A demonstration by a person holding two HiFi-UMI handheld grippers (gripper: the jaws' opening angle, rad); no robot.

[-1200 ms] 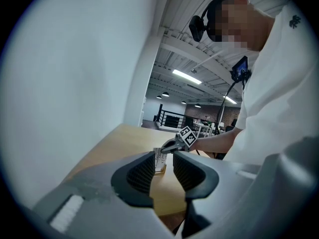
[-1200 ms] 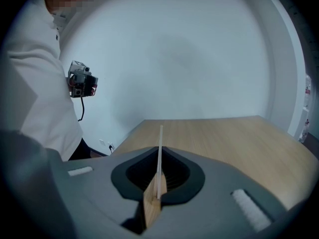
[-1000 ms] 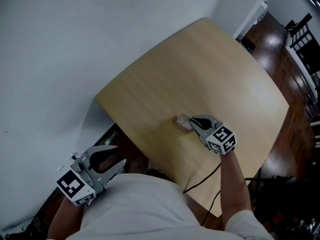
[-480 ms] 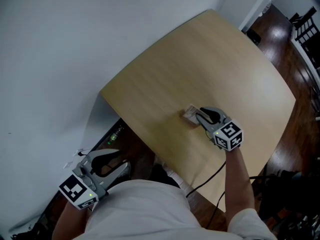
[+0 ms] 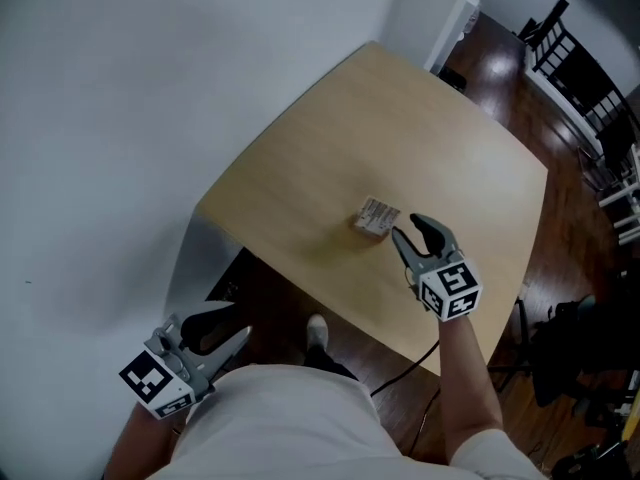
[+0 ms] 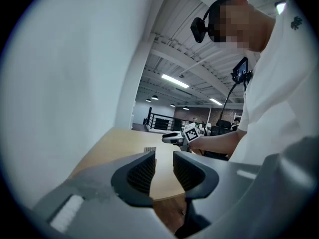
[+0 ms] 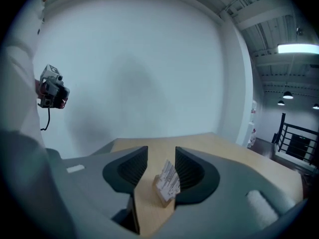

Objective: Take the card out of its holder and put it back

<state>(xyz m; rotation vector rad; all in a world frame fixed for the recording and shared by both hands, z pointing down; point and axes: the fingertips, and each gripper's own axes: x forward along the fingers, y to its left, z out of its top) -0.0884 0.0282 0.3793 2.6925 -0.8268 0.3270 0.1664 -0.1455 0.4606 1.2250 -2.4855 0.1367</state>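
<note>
A white card [image 5: 380, 210] with dark print stands tilted in its small wooden holder [image 5: 368, 227] near the front edge of the light wooden table [image 5: 440, 128]. My right gripper [image 5: 407, 226] hovers just to the right of it, off the card. Its jaws have just been opening and nothing is between them. The right gripper view shows the card [image 7: 168, 179] and holder [image 7: 163, 198] beyond the parted jaws [image 7: 161, 156]. My left gripper [image 5: 215, 326] hangs low at the left, off the table. Its jaws [image 6: 164, 158] stand a little apart, empty.
A white wall runs along the table's left side. Dark wood floor surrounds the table, with black chairs [image 5: 560, 43] at the upper right. A black cable [image 5: 405, 370] trails under the near table edge, and a shoe [image 5: 316, 330] shows beneath it.
The right gripper has let go of the card, opened, and lifted back from it. The card stays in its holder. The left gripper drifted slightly, still off the table.
</note>
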